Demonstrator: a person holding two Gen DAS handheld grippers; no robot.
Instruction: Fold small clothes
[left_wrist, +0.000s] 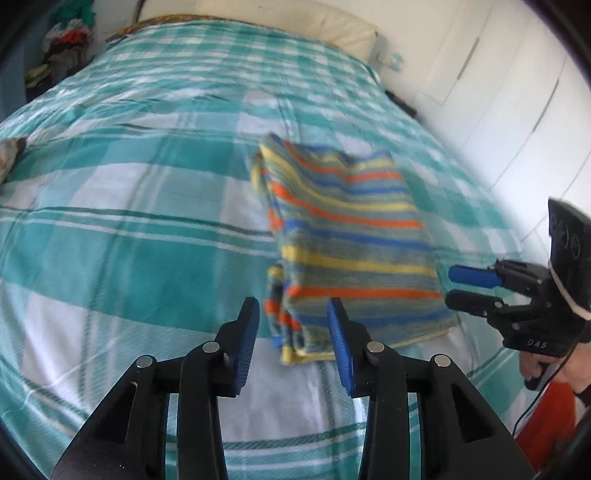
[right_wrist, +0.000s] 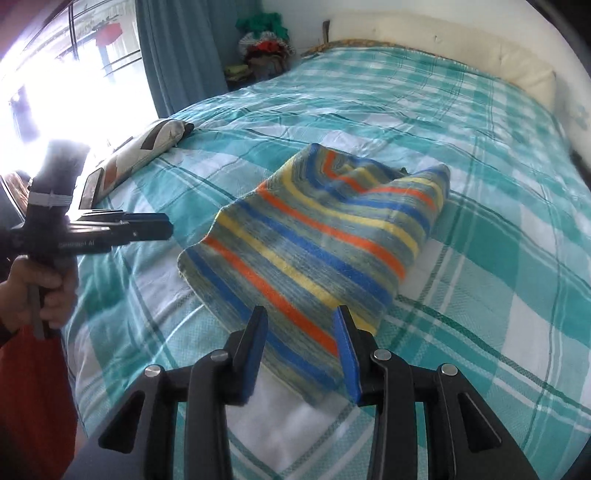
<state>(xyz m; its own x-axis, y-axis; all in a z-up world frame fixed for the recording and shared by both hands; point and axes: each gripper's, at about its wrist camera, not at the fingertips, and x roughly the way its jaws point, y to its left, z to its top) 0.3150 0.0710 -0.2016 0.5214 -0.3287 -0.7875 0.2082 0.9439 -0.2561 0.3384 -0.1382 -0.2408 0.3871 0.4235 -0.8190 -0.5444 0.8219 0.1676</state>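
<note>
Striped blue-orange-yellow knit garment (left_wrist: 351, 236) looks folded on the teal plaid bedspread (left_wrist: 129, 240); my left gripper (left_wrist: 293, 343) and right gripper (right_wrist: 301, 350) both hang jaws apart, empty, so next I'd tidy or move it aside.

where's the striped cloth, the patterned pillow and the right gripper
striped cloth (right_wrist: 317, 236), right wrist view, middle of its top layer
patterned pillow (right_wrist: 147, 147), right wrist view, its patterned face
right gripper (left_wrist: 452, 286), left wrist view, between its fingers

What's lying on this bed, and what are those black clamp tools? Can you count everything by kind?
Striped folded cloth: 1
Patterned pillow: 1
Hand-held clamps: 2, the left gripper and the right gripper
Total: 4
</note>
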